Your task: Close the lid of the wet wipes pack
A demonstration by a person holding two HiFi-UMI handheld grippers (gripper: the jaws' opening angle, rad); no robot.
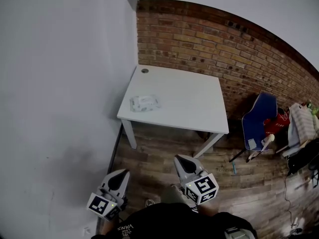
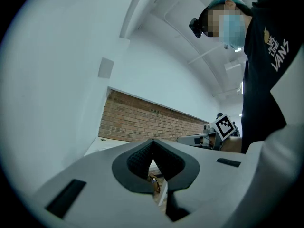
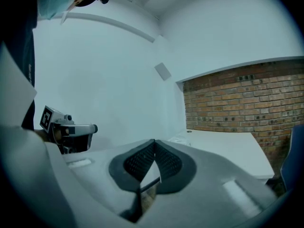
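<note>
Left tool (image 1: 119, 175) and right tool (image 1: 181, 160) are both closed and empty, well apart from the worktop (image 1: 189, 103) carrying the wet wipes pack (image 1: 145, 102)

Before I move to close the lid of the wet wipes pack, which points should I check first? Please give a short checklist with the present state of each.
1. Pack located: ok. The wet wipes pack lies on the white table, near its left edge.
2. Lid position: cannot tell. The pack is too small in the head view.
3. Left gripper empty: ok. Its fingers are together with nothing between them.
4. Right gripper empty: ok. Its fingers are also together.
5. Grippers at the pack: not ok. Both are close to the person's body, short of the table.
</note>
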